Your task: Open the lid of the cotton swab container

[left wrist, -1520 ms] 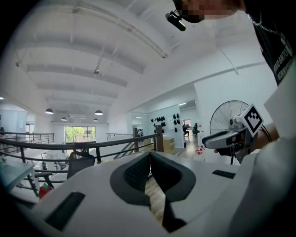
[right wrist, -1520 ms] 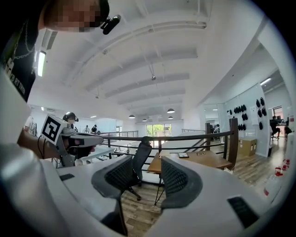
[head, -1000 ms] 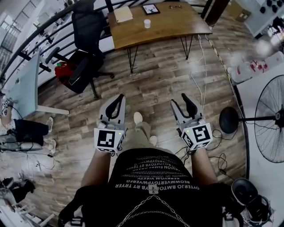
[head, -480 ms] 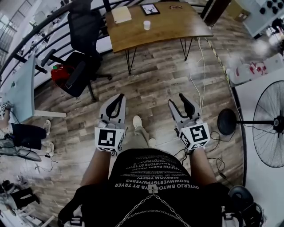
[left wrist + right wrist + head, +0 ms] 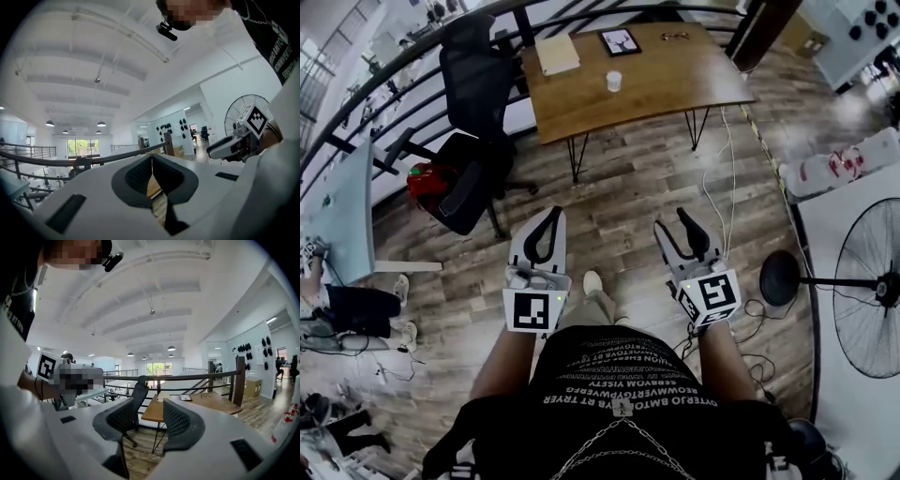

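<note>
**Reach the table before you grip**

You are on the approach. The cotton swab container (image 5: 613, 81) stands near the middle of the wooden table (image 5: 675, 70), well apart from both tools. Your left gripper (image 5: 551, 214) has its jaws pressed together on nothing. Your right gripper (image 5: 673, 221) has its jaws spread and empty. Step up to the table's near edge, then open the left jaws to steady the body while the right takes the lid. The container looks small, white, round and upright, and its lid is too small to make out.
</note>
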Demonstrator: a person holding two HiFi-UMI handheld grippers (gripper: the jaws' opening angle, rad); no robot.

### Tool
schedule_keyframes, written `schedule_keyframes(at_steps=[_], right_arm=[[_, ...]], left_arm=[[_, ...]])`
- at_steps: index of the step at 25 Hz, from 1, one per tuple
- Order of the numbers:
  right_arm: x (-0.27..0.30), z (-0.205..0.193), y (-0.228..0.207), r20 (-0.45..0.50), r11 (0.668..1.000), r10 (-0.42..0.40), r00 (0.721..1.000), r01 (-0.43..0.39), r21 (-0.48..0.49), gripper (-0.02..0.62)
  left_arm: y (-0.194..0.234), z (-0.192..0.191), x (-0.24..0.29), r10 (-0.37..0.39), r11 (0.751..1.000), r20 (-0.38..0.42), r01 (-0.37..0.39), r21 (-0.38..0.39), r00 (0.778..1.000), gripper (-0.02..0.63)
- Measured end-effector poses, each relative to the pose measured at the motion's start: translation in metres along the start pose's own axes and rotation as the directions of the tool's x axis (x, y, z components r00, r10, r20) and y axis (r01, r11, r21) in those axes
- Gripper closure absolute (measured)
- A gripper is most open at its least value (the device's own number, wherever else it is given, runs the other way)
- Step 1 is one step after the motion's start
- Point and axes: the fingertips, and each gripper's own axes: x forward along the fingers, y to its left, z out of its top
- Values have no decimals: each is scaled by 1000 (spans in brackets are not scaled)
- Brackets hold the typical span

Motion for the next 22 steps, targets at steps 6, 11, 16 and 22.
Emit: schedule_keyframes(at_steps=[6, 11, 16, 22], right_arm=[[34, 17, -9, 16, 1000, 1, 1000, -1, 2, 394], [53, 26, -12, 26, 1000, 2, 1000, -2, -11, 396], [77, 39, -8, 33, 999, 5, 999, -4, -35, 402], [89, 48, -1, 43, 999, -12, 999, 13, -39, 406]], left_arm=[[13, -2, 31, -37, 999, -19, 37, 18, 999, 577], [27, -7, 46, -50, 997, -40, 52, 53, 998, 577], [47, -3, 57, -58, 998, 4, 58, -14, 998, 577], [63, -16, 64, -45, 996, -41, 48, 81, 998, 577]])
